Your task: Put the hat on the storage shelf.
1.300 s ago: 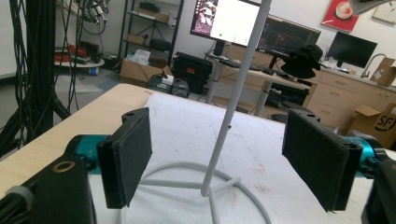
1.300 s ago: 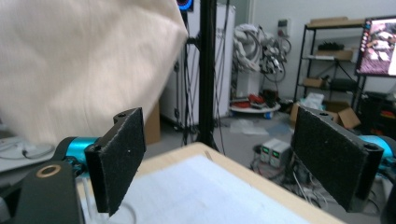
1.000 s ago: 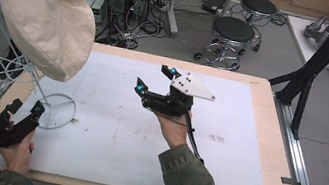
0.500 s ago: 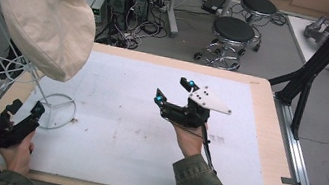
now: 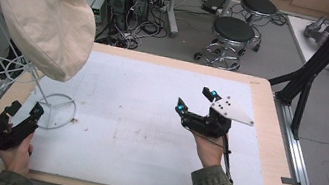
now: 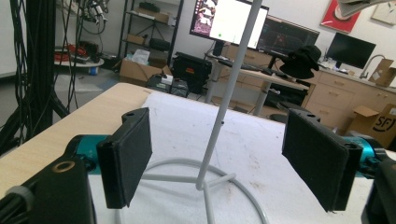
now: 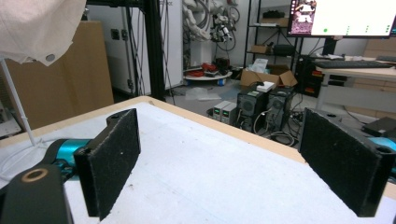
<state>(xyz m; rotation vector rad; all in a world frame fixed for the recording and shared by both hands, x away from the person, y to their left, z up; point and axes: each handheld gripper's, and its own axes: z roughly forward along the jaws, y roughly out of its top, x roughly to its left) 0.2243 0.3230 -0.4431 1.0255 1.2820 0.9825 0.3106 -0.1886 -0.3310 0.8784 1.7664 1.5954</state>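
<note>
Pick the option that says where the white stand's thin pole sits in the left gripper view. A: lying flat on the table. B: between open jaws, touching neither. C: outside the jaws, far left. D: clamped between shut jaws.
B: the pole rises between the left gripper's spread pads, clear gaps either side.

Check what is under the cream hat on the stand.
Under the cream hat a thin white wire stand runs down to its ring base on the white mat. The stand's top is covered by the hat.
</note>
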